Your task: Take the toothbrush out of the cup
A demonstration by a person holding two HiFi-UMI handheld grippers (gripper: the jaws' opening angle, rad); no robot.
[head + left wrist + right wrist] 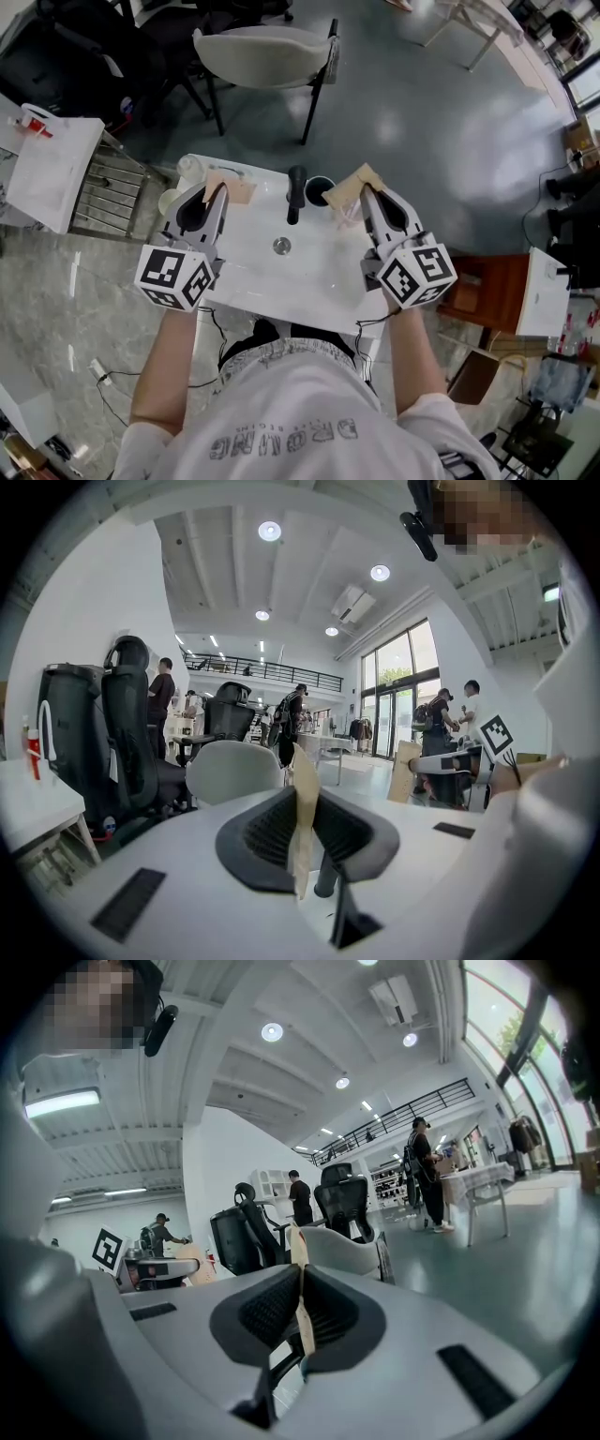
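Note:
A dark cup (320, 189) stands at the back rim of the white washbasin (309, 272), just right of the black tap (296, 192). I cannot make out a toothbrush for sure; a faint pale pink streak (348, 217) shows beside the right gripper's fingers. My right gripper (349, 190) hovers just right of the cup, its tan-taped pads pressed together with nothing visible between them (300, 1283). My left gripper (228, 190) is level with it on the tap's left side, pads also together and holding nothing (302, 799).
A grey chair (267, 56) stands behind the basin. A white bottle (190, 169) sits on the basin's back left corner, with a wire rack (112, 197) and a white table (52, 169) further left. A brown stool (487, 291) is at right. People stand far off.

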